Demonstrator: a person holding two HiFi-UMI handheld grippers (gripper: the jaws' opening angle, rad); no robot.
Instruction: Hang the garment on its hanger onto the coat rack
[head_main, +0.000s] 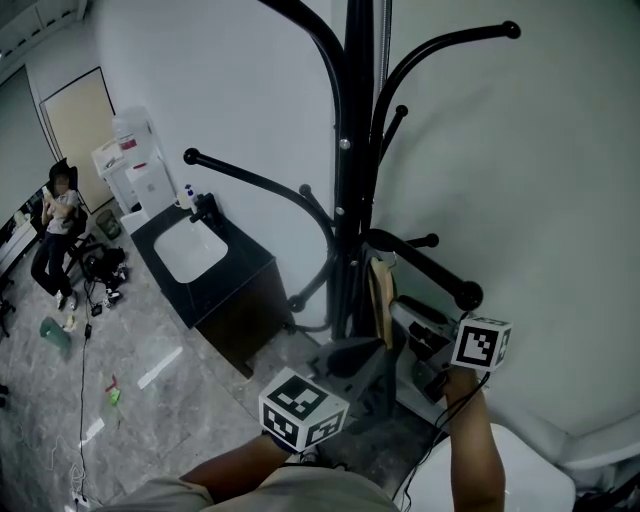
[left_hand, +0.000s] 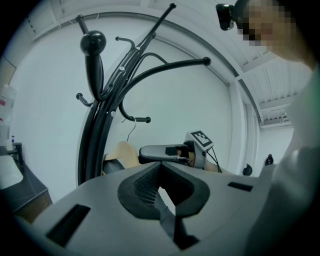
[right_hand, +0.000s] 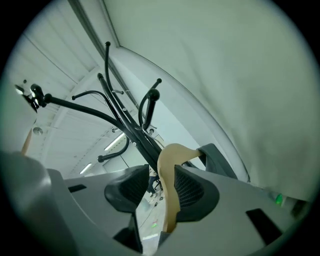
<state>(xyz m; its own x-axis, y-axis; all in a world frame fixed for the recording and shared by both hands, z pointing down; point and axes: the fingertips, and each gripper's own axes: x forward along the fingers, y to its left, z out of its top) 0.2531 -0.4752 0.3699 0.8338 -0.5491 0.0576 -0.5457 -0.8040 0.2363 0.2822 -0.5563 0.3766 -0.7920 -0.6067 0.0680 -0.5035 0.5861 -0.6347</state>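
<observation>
head view: right tongs (head_main: 425, 345) outstretched, straddling hanger (head_main: 381, 295)

The head view looks steeply down from above, close beside the coat rack (head_main: 345, 150). Both gripper views sit low near the coat rack's pole and face upward along it; all three share its pole and curved arms.

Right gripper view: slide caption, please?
Right claw open around the wooden hanger, which rests against one pad, coat rack beyond.
</observation>
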